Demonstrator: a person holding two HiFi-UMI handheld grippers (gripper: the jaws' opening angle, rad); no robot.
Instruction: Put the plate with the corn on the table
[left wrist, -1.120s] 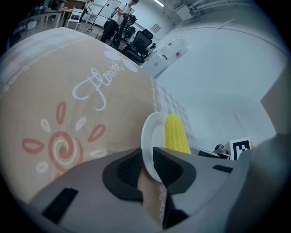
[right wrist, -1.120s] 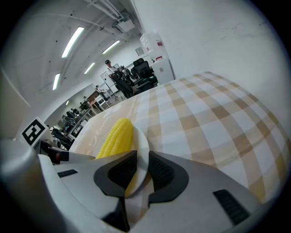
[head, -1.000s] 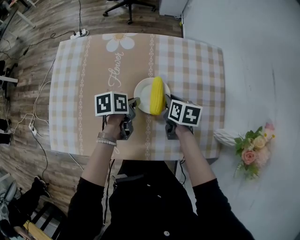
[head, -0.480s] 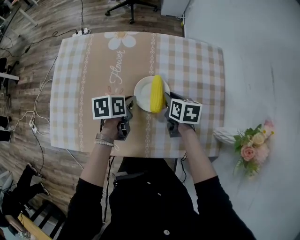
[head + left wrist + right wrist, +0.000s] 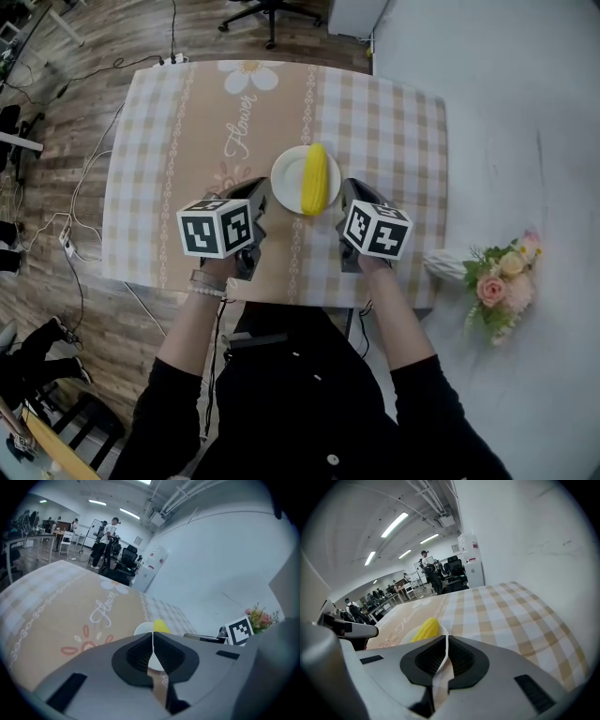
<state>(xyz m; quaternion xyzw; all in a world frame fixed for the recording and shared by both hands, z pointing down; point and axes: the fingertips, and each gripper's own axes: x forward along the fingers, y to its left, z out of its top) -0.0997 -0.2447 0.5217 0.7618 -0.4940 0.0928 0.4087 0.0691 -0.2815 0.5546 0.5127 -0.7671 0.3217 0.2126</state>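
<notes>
The plate (image 5: pixel 285 176) is small, round and white, and sits flat on the table (image 5: pixel 187 141), near the middle of its checked and flower-printed cloth. On it lies one yellow cob of corn (image 5: pixel 315 178), lengthwise from 12 to 6 o'clock and over the plate's 3 o'clock half, with bare white showing toward 9 o'clock. My left gripper (image 5: pixel 257 190) is at the plate's 8 o'clock, jaws pressed together on nothing. My right gripper (image 5: pixel 348 190) is at its 4 o'clock. Its jaws have just been closing and now meet, with nothing between them. In both gripper views the plate lies beyond my tips. Off the table at 4 o'clock, a white vase (image 5: pixel 447 268) holds pink and cream flowers (image 5: pixel 497 286).
</notes>
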